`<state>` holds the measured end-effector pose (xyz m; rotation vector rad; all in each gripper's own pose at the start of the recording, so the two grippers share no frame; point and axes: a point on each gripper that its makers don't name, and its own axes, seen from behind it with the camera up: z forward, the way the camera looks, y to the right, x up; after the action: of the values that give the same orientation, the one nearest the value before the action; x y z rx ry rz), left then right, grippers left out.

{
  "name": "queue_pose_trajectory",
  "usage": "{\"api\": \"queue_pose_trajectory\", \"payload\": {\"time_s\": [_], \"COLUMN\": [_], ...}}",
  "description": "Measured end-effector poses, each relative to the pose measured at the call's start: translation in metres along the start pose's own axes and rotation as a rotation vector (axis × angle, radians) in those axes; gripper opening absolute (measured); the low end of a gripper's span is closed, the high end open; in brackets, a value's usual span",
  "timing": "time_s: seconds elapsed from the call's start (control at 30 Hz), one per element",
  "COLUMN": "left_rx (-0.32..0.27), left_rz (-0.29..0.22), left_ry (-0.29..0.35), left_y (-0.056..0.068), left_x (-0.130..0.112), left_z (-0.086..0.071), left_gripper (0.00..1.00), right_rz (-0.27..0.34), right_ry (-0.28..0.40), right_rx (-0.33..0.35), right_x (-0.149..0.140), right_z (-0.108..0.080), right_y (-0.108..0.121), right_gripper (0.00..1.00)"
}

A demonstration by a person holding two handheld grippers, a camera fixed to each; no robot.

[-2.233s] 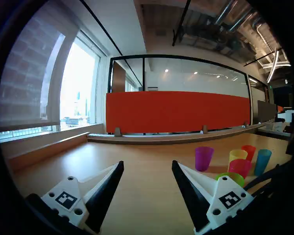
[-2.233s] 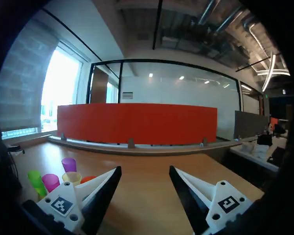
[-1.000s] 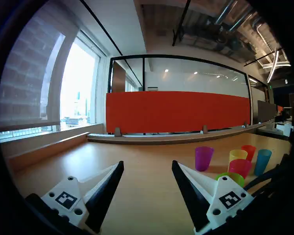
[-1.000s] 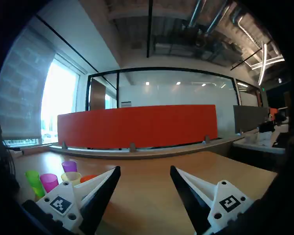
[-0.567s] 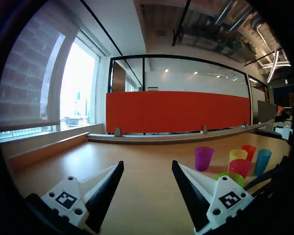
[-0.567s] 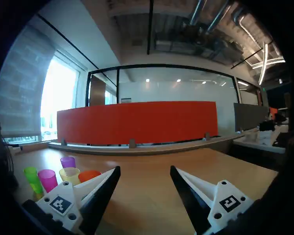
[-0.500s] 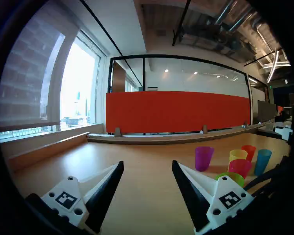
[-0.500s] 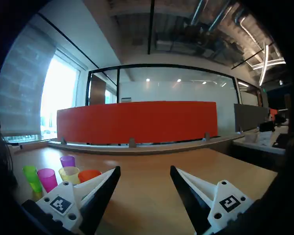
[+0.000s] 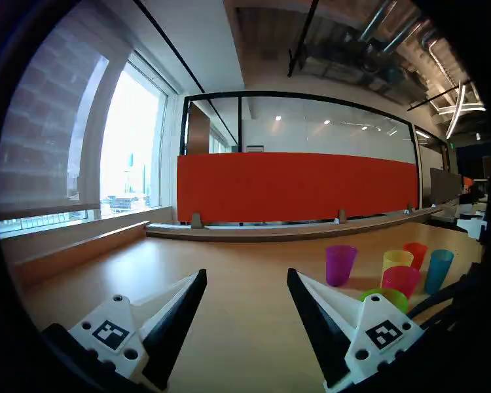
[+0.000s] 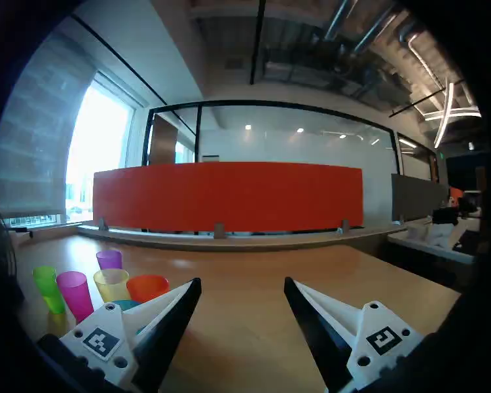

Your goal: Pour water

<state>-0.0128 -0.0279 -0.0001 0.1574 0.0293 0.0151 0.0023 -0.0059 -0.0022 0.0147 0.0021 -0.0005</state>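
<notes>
Several translucent plastic cups stand in a cluster on the wooden table. In the left gripper view they are at the right: purple cup, yellow cup, orange cup, blue cup, pink cup, green cup. My left gripper is open and holds nothing. In the right gripper view the cups sit at the lower left: green cup, pink cup, purple cup, yellow cup, orange cup. My right gripper is open over the table.
An orange partition runs along the table's far edge, with glass walls behind it. A bright window and a wooden ledge lie to the left. Another desk with items stands off to the right.
The right gripper has risen and tipped downward a little, so the cups show more fully at lower left. The left gripper has stayed still.
</notes>
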Motion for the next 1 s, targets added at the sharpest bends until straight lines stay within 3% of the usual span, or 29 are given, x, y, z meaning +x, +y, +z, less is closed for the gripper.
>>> {"api": "queue_pose_trajectory", "payload": {"time_s": [1.0], "left_rx": [0.000], "left_rz": [0.000], "left_ry": [0.000], "left_y": [0.0000], "left_x": [-0.0008], "left_z": [0.0000], "left_gripper": [0.90], "right_rz": [0.000], "right_ry": [-0.003], "right_rx": [0.007], "right_x": [-0.0012], "right_z": [0.0001], "right_y": [-0.0004], "right_gripper": [1.00]}}
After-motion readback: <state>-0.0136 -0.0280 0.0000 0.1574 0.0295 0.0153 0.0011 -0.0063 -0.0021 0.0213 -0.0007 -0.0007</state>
